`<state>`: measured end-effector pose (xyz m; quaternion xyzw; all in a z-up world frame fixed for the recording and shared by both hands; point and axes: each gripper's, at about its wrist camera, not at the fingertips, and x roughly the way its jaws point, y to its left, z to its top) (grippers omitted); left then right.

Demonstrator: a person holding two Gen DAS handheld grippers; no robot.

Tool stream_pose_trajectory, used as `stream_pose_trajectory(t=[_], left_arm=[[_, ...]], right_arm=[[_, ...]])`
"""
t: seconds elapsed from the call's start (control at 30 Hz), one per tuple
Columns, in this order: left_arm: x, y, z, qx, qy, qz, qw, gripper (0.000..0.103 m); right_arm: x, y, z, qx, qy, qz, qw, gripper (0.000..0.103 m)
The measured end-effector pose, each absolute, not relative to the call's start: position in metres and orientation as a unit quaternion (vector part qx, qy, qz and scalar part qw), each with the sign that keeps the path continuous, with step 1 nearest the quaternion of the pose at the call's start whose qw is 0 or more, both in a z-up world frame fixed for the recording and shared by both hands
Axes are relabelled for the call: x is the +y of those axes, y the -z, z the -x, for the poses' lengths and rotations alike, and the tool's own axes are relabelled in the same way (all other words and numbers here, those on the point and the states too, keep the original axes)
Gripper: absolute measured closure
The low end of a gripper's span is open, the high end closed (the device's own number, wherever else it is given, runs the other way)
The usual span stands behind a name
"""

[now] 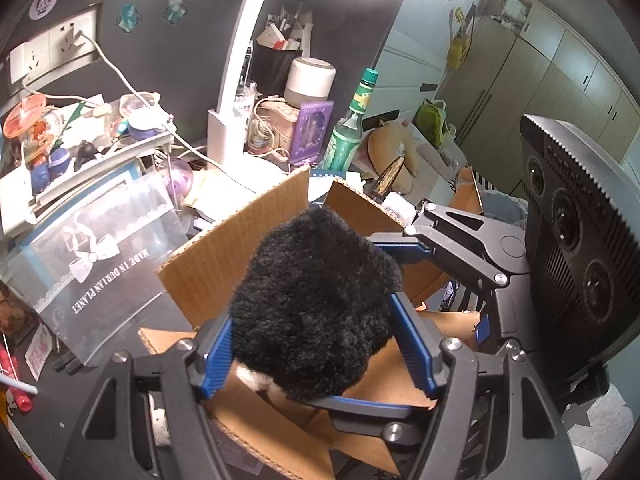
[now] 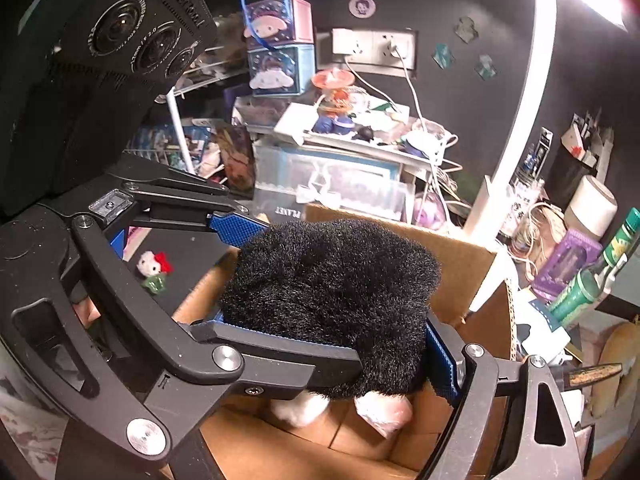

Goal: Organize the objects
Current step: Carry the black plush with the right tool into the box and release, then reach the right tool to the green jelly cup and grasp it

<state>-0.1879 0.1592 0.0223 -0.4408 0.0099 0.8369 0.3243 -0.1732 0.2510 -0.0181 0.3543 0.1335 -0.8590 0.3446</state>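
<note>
A black plush toy (image 1: 316, 300) with white paws (image 2: 384, 408) hangs over an open cardboard box (image 1: 224, 256). My left gripper (image 1: 320, 344) is shut on the plush, its blue pads (image 1: 218, 360) pressed into the fur on both sides. My right gripper (image 1: 400, 276) comes in from the right and grips the same plush from another side. In the right wrist view the plush (image 2: 336, 292) fills the middle above the box (image 2: 460, 264), with the left gripper (image 2: 256, 292) across it and my right gripper's blue pad (image 2: 442, 356) against it.
A clear plastic case (image 1: 104, 252) stands left of the box. A green bottle (image 1: 348, 128), a purple box (image 1: 310, 132) and a white lamp base (image 1: 224, 136) stand behind. A small Hello Kitty figure (image 2: 154, 266) lies on the dark desk. Cluttered shelves at the left.
</note>
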Motion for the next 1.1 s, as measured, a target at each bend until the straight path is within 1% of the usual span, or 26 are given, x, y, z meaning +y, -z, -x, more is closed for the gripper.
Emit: stream_pose_trajectory(t=[0.03, 0.07, 0.1, 0.17, 0.23, 0.4, 0.7, 0.8, 0.93, 1.1], left_arm=[[0.159, -0.023, 0.187, 0.014, -0.84, 0.439, 0.32, 0.027], [0.158, -0.024, 0.187, 0.017, -0.843, 0.436, 0.316, 0.019], [0.157, -0.025, 0.185, 0.019, -0.846, 0.432, 0.313, 0.014], [0.152, -0.029, 0.181, 0.024, -0.851, 0.426, 0.306, 0.013], [0.146, -0.032, 0.179, 0.024, -0.853, 0.425, 0.303, 0.012], [0.132, -0.036, 0.172, 0.024, -0.861, 0.417, 0.29, 0.005], [0.089, -0.05, 0.149, 0.013, -0.885, 0.387, 0.259, 0.005], [0.061, -0.054, 0.137, 0.002, -0.897, 0.374, 0.237, 0.005], [0.021, -0.055, 0.117, -0.009, -0.911, 0.362, 0.197, 0.004], [-0.033, -0.043, 0.089, -0.028, -0.923, 0.354, 0.147, 0.004]], right_arm=[[0.251, 0.02, 0.174, 0.138, 0.859, -0.358, 0.338, 0.016], [0.251, 0.021, 0.174, 0.143, 0.86, -0.359, 0.333, 0.016], [0.25, 0.022, 0.173, 0.151, 0.862, -0.359, 0.326, 0.015], [0.248, 0.026, 0.172, 0.168, 0.861, -0.362, 0.314, 0.014], [0.248, 0.029, 0.172, 0.169, 0.859, -0.366, 0.315, 0.013], [0.248, 0.026, 0.171, 0.17, 0.864, -0.365, 0.303, 0.011], [0.245, 0.015, 0.166, 0.142, 0.871, -0.351, 0.313, 0.009], [0.238, 0.008, 0.156, 0.132, 0.879, -0.325, 0.322, 0.005], [0.212, -0.004, 0.135, 0.145, 0.883, -0.285, 0.342, 0.0], [0.169, -0.009, 0.111, 0.166, 0.866, -0.266, 0.39, 0.0]])
